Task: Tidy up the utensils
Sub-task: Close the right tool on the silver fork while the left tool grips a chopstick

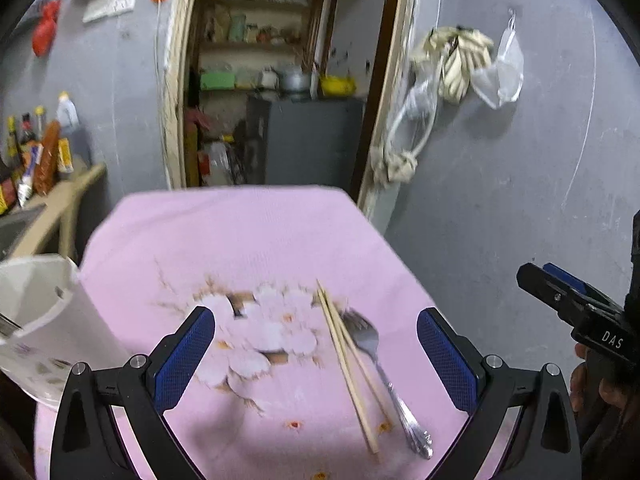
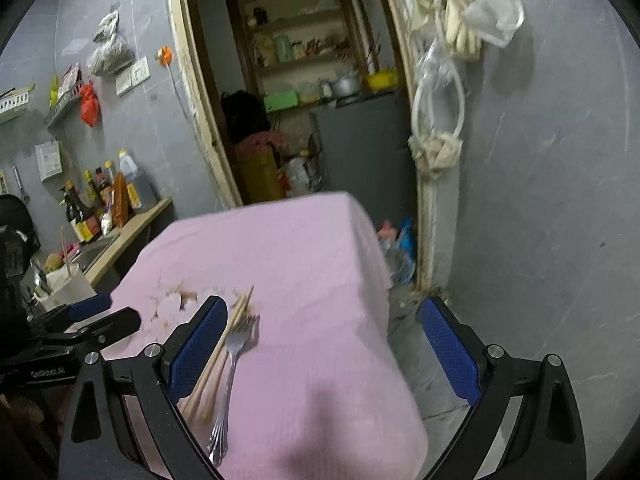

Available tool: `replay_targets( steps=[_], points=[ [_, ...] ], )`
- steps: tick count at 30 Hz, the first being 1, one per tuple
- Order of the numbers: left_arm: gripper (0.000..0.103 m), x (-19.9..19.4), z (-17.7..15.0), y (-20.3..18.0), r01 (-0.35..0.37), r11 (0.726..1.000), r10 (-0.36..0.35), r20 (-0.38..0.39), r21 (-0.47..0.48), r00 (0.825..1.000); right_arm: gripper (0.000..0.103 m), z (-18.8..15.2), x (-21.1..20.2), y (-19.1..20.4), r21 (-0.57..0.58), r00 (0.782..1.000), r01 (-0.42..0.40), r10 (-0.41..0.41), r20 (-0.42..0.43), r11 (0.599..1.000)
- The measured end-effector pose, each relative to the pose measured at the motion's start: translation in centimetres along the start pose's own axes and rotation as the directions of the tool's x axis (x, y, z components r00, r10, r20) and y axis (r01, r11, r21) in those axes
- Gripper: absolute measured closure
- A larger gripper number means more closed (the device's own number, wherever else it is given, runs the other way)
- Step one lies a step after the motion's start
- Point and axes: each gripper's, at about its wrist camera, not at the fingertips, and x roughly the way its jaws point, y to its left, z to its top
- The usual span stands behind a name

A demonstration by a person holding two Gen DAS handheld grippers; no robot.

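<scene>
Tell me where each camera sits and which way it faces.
Left wrist: on the left gripper, jaws open, facing the doorway over the pink cloth; fork, chopsticks, white holder left, right gripper at right.
Right wrist: on the right gripper, jaws open, over the cloth's right edge; left gripper at left.
Shared: fork, chopsticks, cloth, doorway.

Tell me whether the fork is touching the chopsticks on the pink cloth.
Touching. In the left wrist view the chopsticks lie across the left edge of the fork tines, with no cloth showing between them.
</scene>
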Motion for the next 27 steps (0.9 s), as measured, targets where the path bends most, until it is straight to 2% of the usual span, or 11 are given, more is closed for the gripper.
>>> replay_targets(
  steps=[2,4,6,11,15,20,27],
  points=[
    [0.006,0.9,-0.4,0.2,0.013,1.0,-0.013,-0.028,-0.01,1.0,0.009,-0.7,1.4,-0.2,0.007,0.999,-0.035,0.035,-0.03,0.999],
    [0.017,2.2,-0.9,0.6,0.039,0.999,-0.04,-0.077,-0.025,0.996,0.018,-1.3,2.8,-0.1,0.004,0.997,-0.059,0.059,-0.058,0.998],
    [0.021,3.3,-1.3,0.8,0.049,0.998,-0.053,-0.109,-0.037,0.993,0.031,-1.8,4.3,0.0,0.003,0.992,-0.087,0.086,-0.095,0.996],
    [0.022,5.2,-1.9,1.9,0.028,0.997,-0.039,-0.15,-0.077,0.988,0.047,-2.9,7.7,1.4,-0.005,0.969,-0.171,0.168,-0.179,0.985],
    [0.022,6.0,-2.0,2.7,-0.006,0.995,-0.01,-0.16,-0.099,0.987,0.059,-3.4,10.2,3.0,-0.012,0.941,-0.248,0.238,-0.242,0.969],
    [0.022,6.6,-2.1,3.5,-0.013,0.992,-0.007,-0.163,-0.123,0.987,0.066,-3.7,12.1,4.6,-0.015,0.906,-0.325,0.306,-0.292,0.946],
    [0.022,7.1,-1.9,3.9,-0.02,0.991,-0.004,-0.173,-0.135,0.985,0.066,-4.2,13.8,5.5,0.011,0.867,-0.376,0.356,-0.349,0.927]
  ],
)
